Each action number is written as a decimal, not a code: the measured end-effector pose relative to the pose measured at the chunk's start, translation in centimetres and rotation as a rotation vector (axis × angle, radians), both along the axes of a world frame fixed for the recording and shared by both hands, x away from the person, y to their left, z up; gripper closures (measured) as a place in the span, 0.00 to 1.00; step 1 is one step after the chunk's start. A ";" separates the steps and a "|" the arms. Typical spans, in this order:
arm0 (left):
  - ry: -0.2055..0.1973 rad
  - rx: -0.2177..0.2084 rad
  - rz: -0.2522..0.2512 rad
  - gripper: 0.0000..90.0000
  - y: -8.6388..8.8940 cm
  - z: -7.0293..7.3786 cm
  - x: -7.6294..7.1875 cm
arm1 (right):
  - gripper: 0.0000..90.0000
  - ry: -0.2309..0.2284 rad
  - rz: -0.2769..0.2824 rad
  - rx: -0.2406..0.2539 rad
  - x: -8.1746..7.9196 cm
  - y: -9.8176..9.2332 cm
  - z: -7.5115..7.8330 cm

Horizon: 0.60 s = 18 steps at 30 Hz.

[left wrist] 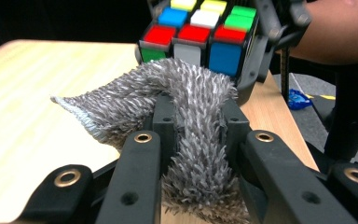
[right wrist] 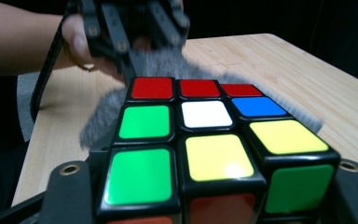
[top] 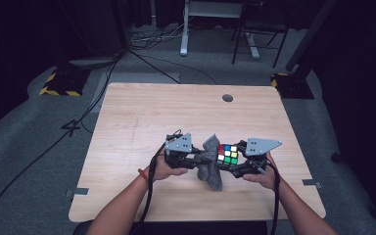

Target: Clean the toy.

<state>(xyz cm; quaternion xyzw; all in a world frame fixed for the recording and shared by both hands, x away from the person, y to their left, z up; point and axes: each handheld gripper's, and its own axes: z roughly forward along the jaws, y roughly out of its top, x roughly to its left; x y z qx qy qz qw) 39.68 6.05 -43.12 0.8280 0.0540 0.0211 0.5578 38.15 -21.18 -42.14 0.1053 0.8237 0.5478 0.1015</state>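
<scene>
above the tabletop (top: pixel 127 127), nearer its front edge than its back, the left gripper (left wrist: pixel 193 116) is clamped tight on a grey shaggy cloth (left wrist: pixel 186 98), pressed against the side of a colour cube (right wrist: pixel 205 140). the right gripper (top: pixel 238 157) holds that cube between its jaws, clear of the wood. risk: a hard wipe may twist a cube layer or push the cube out of the jaws; the cloth's loose tail may snag.
</scene>
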 end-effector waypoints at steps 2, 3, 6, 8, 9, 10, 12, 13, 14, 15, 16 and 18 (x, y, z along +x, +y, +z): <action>-0.005 -0.001 0.004 0.83 -0.1 0.1 0.0 | 0.37 0.000 -0.006 -0.002 0.0 -0.1 0.0; -0.006 -0.010 0.003 0.83 0.0 0.2 0.0 | 0.37 0.001 -0.005 0.003 0.1 -0.1 0.0; -0.011 -0.063 -0.002 0.83 0.3 0.9 -0.4 | 0.37 0.018 0.018 0.009 0.1 -0.2 0.0; -0.011 -0.101 -0.004 0.83 0.7 1.5 -0.5 | 0.37 0.025 0.029 0.001 0.1 0.0 -0.3; -0.006 -0.125 -0.008 0.83 0.9 1.7 -0.5 | 0.37 0.029 0.032 -0.003 0.1 0.1 -0.3; -0.006 -0.144 -0.007 0.83 1.1 2.0 -0.6 | 0.37 0.029 0.034 -0.013 0.1 0.2 -0.4; -0.018 -0.145 -0.012 0.83 1.3 2.4 -0.8 | 0.37 0.033 0.039 -0.025 0.0 0.6 -0.7; -0.022 -0.140 -0.011 0.83 1.3 2.4 -0.9 | 0.37 0.033 0.045 -0.034 0.0 0.8 -0.8; -0.023 -0.136 -0.015 0.83 1.3 2.4 -0.9 | 0.37 0.034 0.045 -0.043 0.0 1.0 -0.9; -0.025 -0.121 -0.017 0.83 1.3 2.3 -0.8 | 0.37 0.037 0.046 -0.048 0.0 1.1 -1.0; -0.028 -0.115 -0.012 0.83 1.3 2.2 -0.8 | 0.37 0.034 0.042 -0.060 -0.1 1.2 -1.1; -0.030 -0.110 -0.009 0.83 1.3 2.1 -0.6 | 0.37 0.028 0.029 -0.063 -0.1 1.2 -1.2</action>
